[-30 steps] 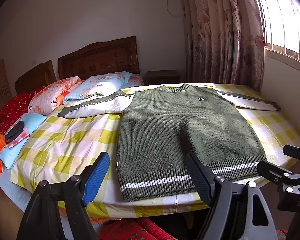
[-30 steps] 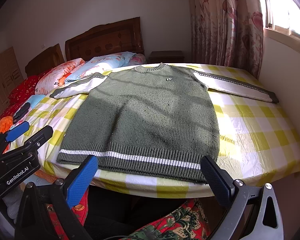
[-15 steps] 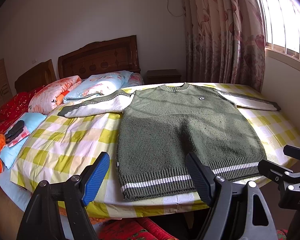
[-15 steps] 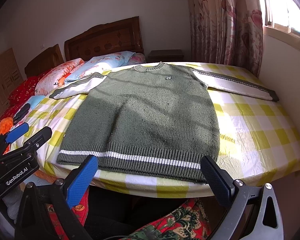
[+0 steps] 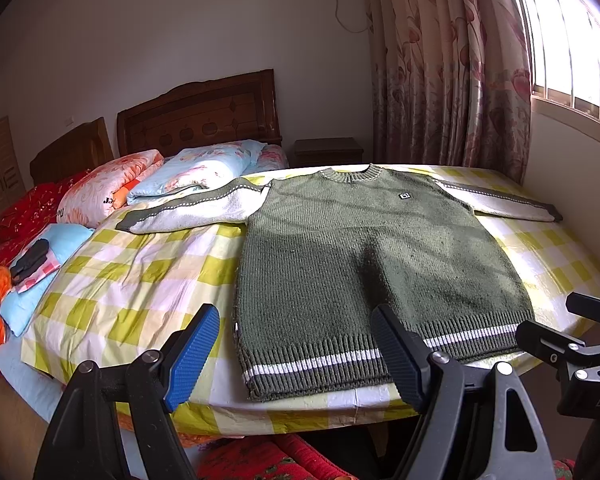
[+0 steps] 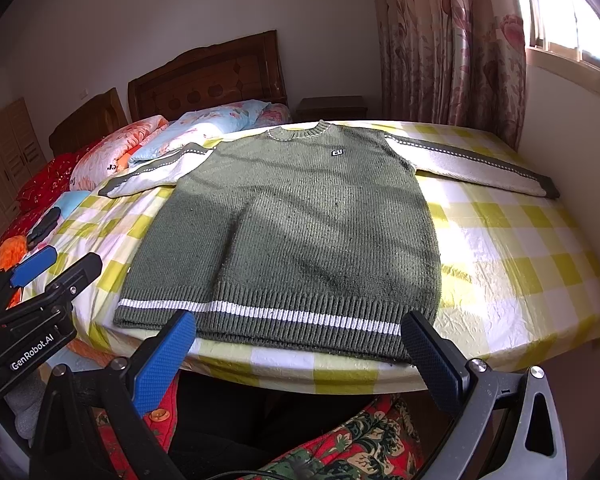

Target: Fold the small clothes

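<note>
The left tongs hang released, jaws spread wide with nothing between them, just off the near edge of the bed and above the hem's left corner; one blue ribbed pad faces a dark one across the gap. The right tongs are likewise released and empty, poised in front of the hem's middle and right part. In the right wrist view the left tool's body carries white lettering that reads "GenRobot.AI"; in the left wrist view the right tool's body shows the letters "DAS", the rest cut off. Beyond both tongs the green knitted sweater lies flat and face up on the yellow-and-white checked sheet, its white-striped ribbed hem at the near edge, the collar toward the far side, and both pale sleeves with dark bands stretched straight out to either side. A small black-and-white chest badge sits below the collar; its mark is too small to read. To the left, near the wooden headboard, lie floral pillows, one printed with letters only partly visible. Floral curtains hang by the bright window on the right.
</note>
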A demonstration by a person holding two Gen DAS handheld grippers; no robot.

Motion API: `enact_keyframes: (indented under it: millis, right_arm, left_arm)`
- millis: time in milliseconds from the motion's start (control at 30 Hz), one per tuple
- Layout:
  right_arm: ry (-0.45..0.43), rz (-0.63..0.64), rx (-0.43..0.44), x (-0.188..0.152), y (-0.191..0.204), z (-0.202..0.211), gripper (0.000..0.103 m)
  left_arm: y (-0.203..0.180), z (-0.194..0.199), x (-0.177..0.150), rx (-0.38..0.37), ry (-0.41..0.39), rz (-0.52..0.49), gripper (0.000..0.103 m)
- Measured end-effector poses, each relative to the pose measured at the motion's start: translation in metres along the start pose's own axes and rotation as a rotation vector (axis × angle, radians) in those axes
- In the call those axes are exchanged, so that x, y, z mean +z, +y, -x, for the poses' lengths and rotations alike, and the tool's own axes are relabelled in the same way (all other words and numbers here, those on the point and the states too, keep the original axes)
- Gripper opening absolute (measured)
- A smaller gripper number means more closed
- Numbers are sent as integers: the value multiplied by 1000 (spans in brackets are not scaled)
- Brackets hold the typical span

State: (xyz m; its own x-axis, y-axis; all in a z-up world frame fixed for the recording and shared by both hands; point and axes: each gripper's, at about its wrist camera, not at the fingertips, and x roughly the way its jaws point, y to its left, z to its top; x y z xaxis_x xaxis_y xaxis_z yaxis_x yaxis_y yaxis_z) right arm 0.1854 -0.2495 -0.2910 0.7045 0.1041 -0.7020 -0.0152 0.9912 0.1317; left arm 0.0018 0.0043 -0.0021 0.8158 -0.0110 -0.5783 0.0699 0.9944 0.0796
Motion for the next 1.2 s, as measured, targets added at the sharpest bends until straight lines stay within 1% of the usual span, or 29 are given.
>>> enact_keyframes:
  millis: [1000,1200]
  right_arm:
    - [26,-28,13,-3,-5,-6,103]
    - [38,-42,17,-5,-9,-12,103]
  left_arm:
    - [-3,-5,-5,3,26,-6,80]
    - [-3,-11,-5,-2,51,-11,80]
